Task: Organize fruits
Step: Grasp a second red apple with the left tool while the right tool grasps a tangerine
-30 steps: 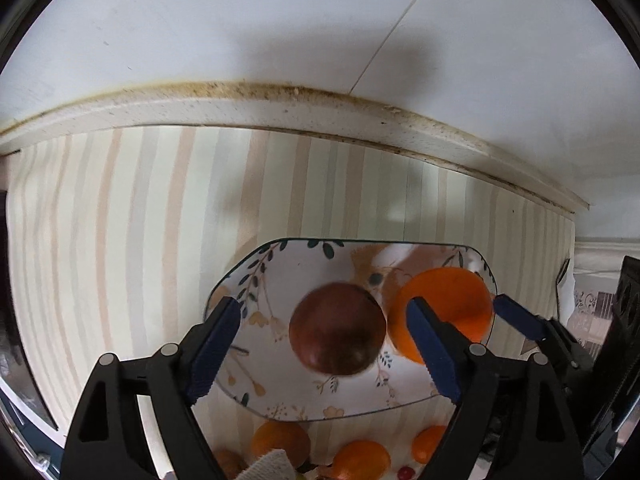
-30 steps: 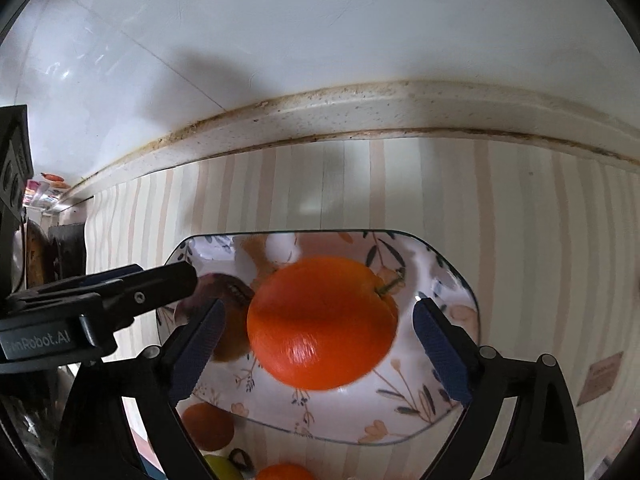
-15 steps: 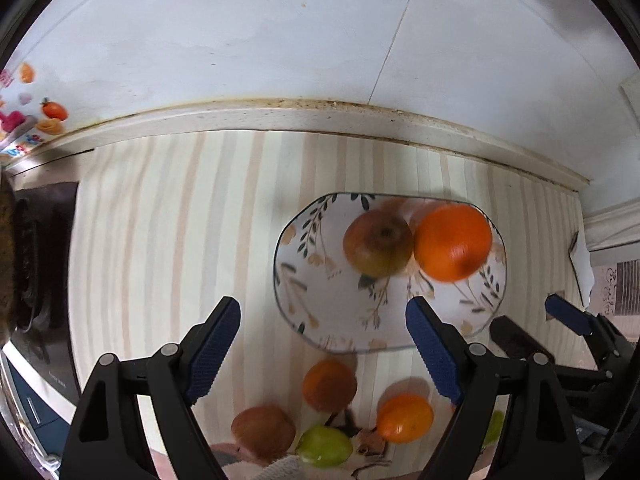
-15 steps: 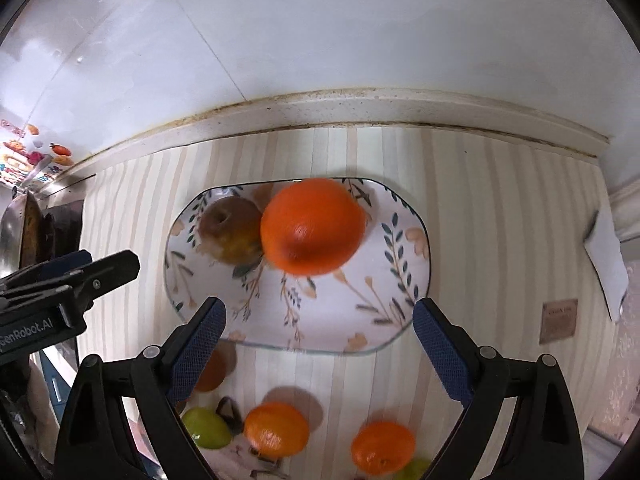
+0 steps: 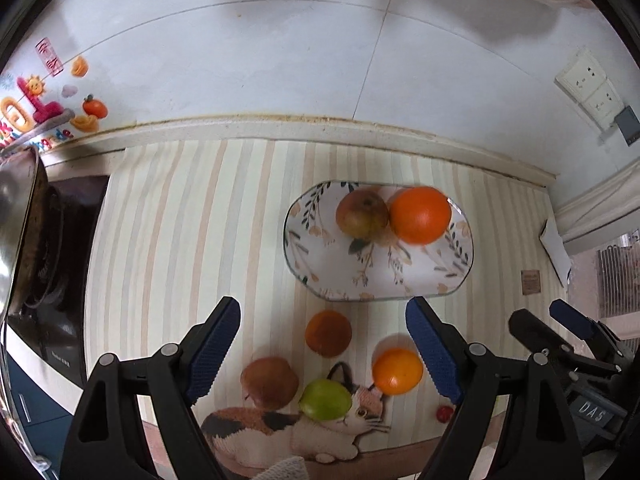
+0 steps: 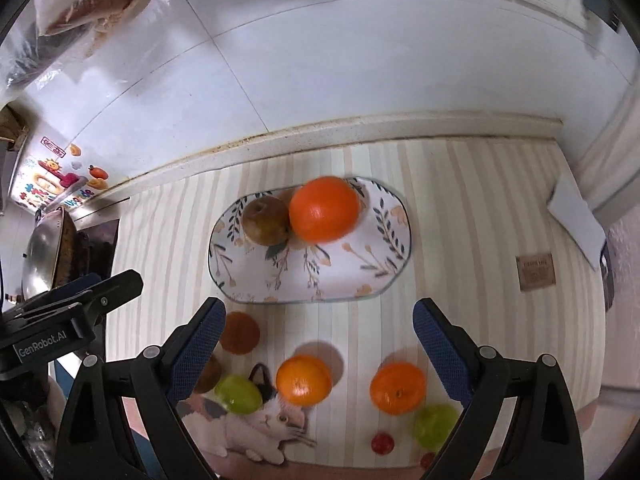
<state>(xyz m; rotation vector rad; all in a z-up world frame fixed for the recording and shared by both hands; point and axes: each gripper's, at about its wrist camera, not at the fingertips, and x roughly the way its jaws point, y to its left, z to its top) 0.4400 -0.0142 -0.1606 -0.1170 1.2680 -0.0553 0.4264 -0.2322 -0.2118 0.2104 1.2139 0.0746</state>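
Note:
A floral plate lies on the striped mat and holds a brownish apple touching a big orange. Nearer to me lie loose fruits: a dark orange, a brown apple, a green fruit and a bright orange. The right wrist view adds a second orange and a second green fruit. My left gripper hangs open and empty above the loose fruits. My right gripper is open and empty too, beside it.
A stove with a metal pan stands at the left. The tiled wall runs behind the plate, with a socket. A white card and a brown tag lie at the right. Small red fruits sit near the front edge.
Both grippers have risen and pulled back from the plate, jaws just as wide. The apple and big orange stay on the plate. The loose fruits have come into view.

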